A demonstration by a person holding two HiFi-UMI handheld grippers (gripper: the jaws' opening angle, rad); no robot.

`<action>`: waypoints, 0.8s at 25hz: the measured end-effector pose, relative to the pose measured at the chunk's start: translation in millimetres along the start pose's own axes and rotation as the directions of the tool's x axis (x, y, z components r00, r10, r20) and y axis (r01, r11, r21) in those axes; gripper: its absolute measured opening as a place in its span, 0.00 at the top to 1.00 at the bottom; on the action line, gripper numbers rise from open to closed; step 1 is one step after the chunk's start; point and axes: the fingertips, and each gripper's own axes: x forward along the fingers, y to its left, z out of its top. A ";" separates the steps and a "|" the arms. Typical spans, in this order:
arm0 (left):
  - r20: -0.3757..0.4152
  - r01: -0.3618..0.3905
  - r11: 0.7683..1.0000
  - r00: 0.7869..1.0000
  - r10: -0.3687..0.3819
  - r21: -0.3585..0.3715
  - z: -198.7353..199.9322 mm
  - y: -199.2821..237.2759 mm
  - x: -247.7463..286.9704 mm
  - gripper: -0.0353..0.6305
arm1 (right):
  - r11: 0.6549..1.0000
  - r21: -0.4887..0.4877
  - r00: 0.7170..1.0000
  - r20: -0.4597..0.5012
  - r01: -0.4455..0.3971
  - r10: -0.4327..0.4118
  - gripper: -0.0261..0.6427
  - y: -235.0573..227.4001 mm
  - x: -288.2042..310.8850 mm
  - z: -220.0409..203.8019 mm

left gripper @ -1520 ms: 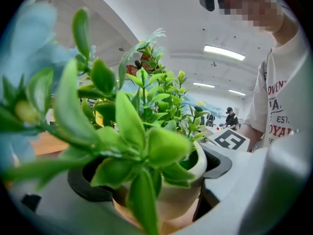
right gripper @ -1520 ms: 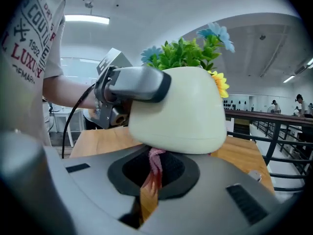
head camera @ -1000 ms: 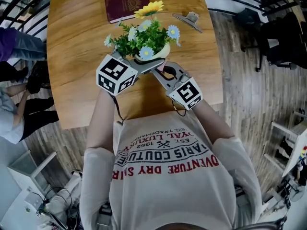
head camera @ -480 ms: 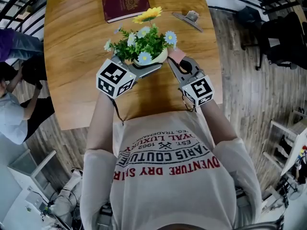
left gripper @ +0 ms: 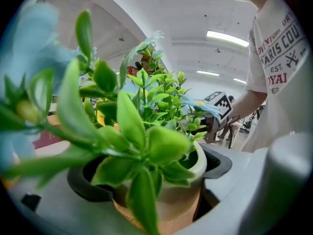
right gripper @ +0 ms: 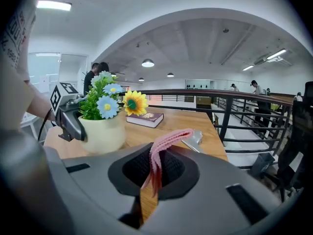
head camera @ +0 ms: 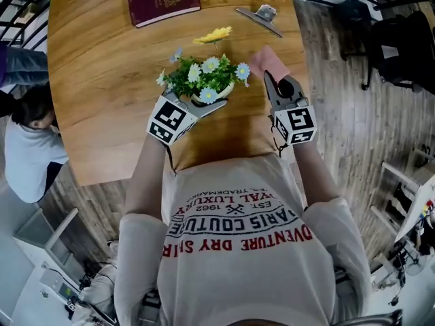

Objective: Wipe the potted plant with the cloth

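A potted plant (head camera: 204,80) with green leaves, pale blue daisies and one tall yellow flower stands in a cream pot (right gripper: 102,133) on the wooden table (head camera: 109,66). My left gripper (head camera: 207,102) is shut around the pot (left gripper: 183,190), which fills the space between its jaws. To the right of the plant, my right gripper (head camera: 274,81) is shut on a folded pink cloth (head camera: 267,61). The cloth (right gripper: 164,148) sticks up and forward from the jaws, a short way clear of the plant.
A maroon book (head camera: 163,1) lies at the table's far side, and a metal clip (head camera: 259,17) lies at the far right. The table's right edge runs close beside my right gripper. People stand by the table's left side (head camera: 30,141), and black chairs (head camera: 401,39) stand on the floor to the right.
My right gripper has swung with the pink cloth from the front of the pot out to the plant's right. The left gripper has stayed on the pot.
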 end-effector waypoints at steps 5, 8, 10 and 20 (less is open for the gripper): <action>-0.032 0.046 0.997 0.999 -0.044 0.057 -19.9 -10.9 20.4 0.14 | 1.000 0.020 0.999 -0.031 0.020 -0.019 0.91 -16.5 -0.6 -16.4; -0.062 0.071 0.993 0.996 -0.065 0.093 -31.4 -17.4 31.9 0.14 | 1.000 0.020 0.999 -0.039 0.019 -0.018 0.91 -20.4 1.2 -21.4; -0.069 0.085 0.991 0.994 -0.079 0.098 -37.6 -19.2 38.7 0.14 | 1.000 0.020 0.999 -0.043 0.019 -0.018 0.91 -22.8 4.0 -24.6; -0.103 0.124 0.981 0.989 -0.110 0.147 -60.0 -17.3 56.3 0.14 | 0.998 0.050 0.997 -0.080 0.024 -0.020 0.91 -31.7 11.5 -47.9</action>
